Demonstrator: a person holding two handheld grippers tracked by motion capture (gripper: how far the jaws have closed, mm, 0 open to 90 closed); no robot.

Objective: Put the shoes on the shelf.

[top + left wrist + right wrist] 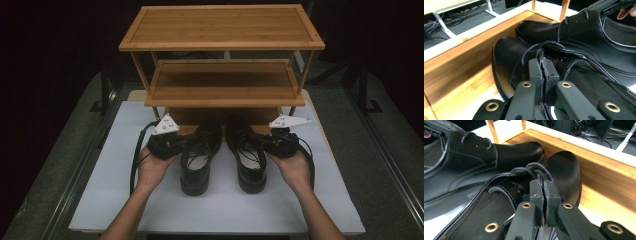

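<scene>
- Gripping each black shoe by the leather at its lacing, we have the left gripper clamped on the left shoe and the right gripper clamped on the right shoe, jaws pressed nearly together.
- We judge the thin pinch risky: the leather could slip from the pads, dropping a shoe onto the white board.
- Both shoes are glossy, rounded at the toe, with dark laces; they sit side by side near the middle, heels near us.
- Farther off, their toes point at the wooden rack; we could knock them on its bottom shelf edge.
</scene>
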